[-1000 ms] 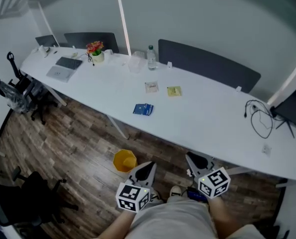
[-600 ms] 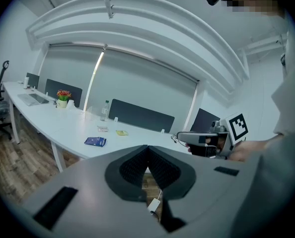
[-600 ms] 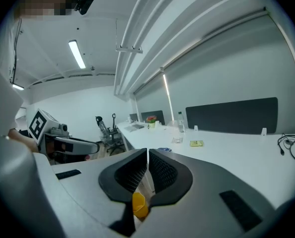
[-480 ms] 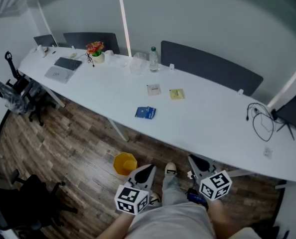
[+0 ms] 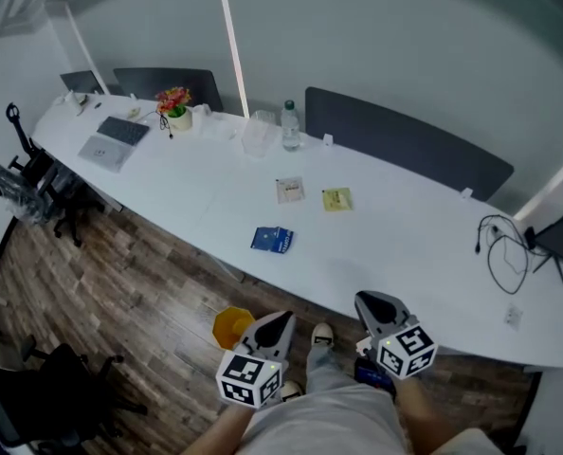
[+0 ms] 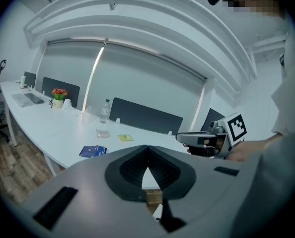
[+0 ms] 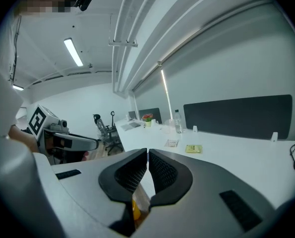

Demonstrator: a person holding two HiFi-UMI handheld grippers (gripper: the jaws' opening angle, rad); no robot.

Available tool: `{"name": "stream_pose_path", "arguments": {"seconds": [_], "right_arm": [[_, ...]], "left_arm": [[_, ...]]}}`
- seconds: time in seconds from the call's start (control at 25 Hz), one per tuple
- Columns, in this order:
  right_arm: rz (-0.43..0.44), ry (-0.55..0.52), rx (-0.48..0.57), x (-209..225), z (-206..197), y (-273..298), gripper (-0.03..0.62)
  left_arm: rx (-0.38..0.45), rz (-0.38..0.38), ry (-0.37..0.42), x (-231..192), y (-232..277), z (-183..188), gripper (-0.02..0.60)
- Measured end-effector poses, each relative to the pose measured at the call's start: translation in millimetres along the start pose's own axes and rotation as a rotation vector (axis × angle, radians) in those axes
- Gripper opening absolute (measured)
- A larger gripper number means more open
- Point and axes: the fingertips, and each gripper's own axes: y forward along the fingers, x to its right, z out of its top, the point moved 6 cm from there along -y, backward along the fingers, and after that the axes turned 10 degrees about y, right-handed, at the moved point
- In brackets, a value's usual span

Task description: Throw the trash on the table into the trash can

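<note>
Three bits of trash lie on the long white table [image 5: 405,245]: a blue packet [image 5: 272,240], a pale wrapper [image 5: 289,190] and a yellow packet [image 5: 336,198]. A yellow trash can [image 5: 230,327] stands on the wood floor at the table's near edge, partly hidden behind my left gripper [image 5: 274,322]. My right gripper [image 5: 376,303] hovers over the near table edge. Both are short of the trash and hold nothing. In the left gripper view the jaws [image 6: 147,150] meet at their tips, with the blue packet [image 6: 93,151] ahead to the left. The right gripper [image 7: 148,152] is shut too.
A water bottle [image 5: 290,126], a clear container [image 5: 259,133], a flower pot [image 5: 177,104] and a laptop [image 5: 114,140] stand along the table's far side. Cables [image 5: 501,249] lie at the right. Office chairs [image 5: 16,173] stand at the left. A shoe [image 5: 321,334] shows between the grippers.
Both grippers have moved forward toward the table together. The right one now reaches over the near edge, and the left one covers part of the trash can.
</note>
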Motion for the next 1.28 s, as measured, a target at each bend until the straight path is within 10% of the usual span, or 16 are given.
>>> {"name": "stream_pose_path", "arguments": {"seconds": [1.28], "right_arm": [[0.098,0.032,-0.047,115.0,72.4,101.6,0.032]], "left_arm": [[0.005,0.113,-0.033,-61.2,135.1,63.1,0.002]]}}
